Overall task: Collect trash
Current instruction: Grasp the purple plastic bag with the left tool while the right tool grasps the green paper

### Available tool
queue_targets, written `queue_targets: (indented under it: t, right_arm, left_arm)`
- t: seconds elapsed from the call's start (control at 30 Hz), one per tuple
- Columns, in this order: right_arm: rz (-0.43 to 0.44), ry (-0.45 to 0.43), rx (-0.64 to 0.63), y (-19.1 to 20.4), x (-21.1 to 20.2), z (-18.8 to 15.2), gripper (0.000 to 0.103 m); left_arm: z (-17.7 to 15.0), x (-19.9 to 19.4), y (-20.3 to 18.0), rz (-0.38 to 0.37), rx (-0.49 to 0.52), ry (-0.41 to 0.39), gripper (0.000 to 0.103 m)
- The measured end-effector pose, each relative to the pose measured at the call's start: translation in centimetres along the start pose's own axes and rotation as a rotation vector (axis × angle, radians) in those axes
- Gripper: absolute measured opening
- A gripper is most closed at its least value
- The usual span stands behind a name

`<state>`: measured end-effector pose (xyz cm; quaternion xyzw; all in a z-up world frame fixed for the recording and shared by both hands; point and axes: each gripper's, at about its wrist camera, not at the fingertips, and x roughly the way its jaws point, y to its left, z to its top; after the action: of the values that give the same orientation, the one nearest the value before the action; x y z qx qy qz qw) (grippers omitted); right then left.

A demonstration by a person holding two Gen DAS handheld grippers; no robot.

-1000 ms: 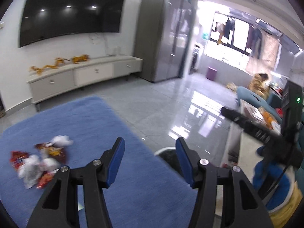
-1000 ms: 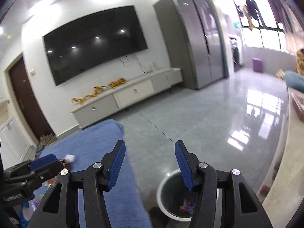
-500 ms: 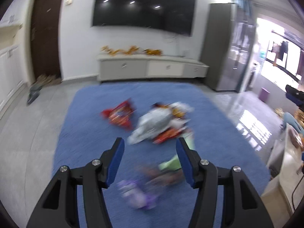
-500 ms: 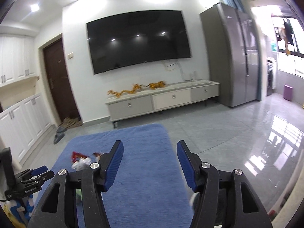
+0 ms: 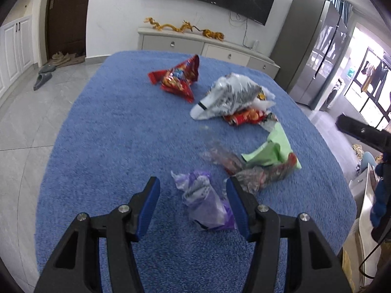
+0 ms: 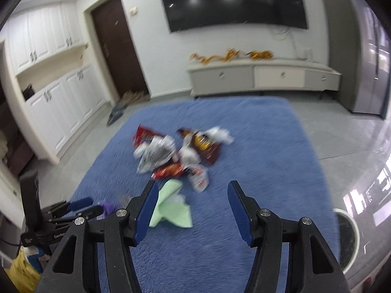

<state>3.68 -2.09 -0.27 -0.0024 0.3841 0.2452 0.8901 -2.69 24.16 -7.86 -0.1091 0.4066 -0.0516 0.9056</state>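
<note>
Several wrappers lie on a blue rug [image 5: 117, 131]. My left gripper [image 5: 193, 197] is open, with a crumpled purple wrapper [image 5: 202, 202] lying between its fingers on the rug. Beyond it are a clear wrapper [image 5: 254, 173], a green paper [image 5: 271, 151], a white-silver bag [image 5: 232, 95] and a red snack bag [image 5: 180, 78]. My right gripper [image 6: 193, 202] is open and empty above the rug, with the green paper [image 6: 171, 207] by its left finger. The wrapper pile [image 6: 180, 153] lies ahead of it.
A white-rimmed bin [image 6: 347, 239] stands on the grey floor off the rug's right edge. A TV cabinet [image 6: 264, 78] lines the far wall. White cupboards [image 6: 53, 102] are to the left. Slippers [image 5: 42, 78] lie on the floor.
Both grippers have swung from facing the bin and floor to facing down at the trash on the rug. The left gripper has come down around the purple wrapper.
</note>
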Motion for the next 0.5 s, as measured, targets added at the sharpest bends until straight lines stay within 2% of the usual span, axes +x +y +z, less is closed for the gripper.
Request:
queue_targets:
  t: [0.27, 0.5]
  right_arm:
    - [0.056, 0.108, -0.044, 1.5, 4.0, -1.7, 0.056]
    - [0.056, 0.178, -0.095, 2.5, 6.7, -2.7, 0.059]
  left_arm:
    - [-0.1, 1.1, 0.0, -0.026, 0.004, 0.017, 0.054]
    - [-0.1, 1.5, 0.0, -0.042, 0.003, 0.020, 0.054]
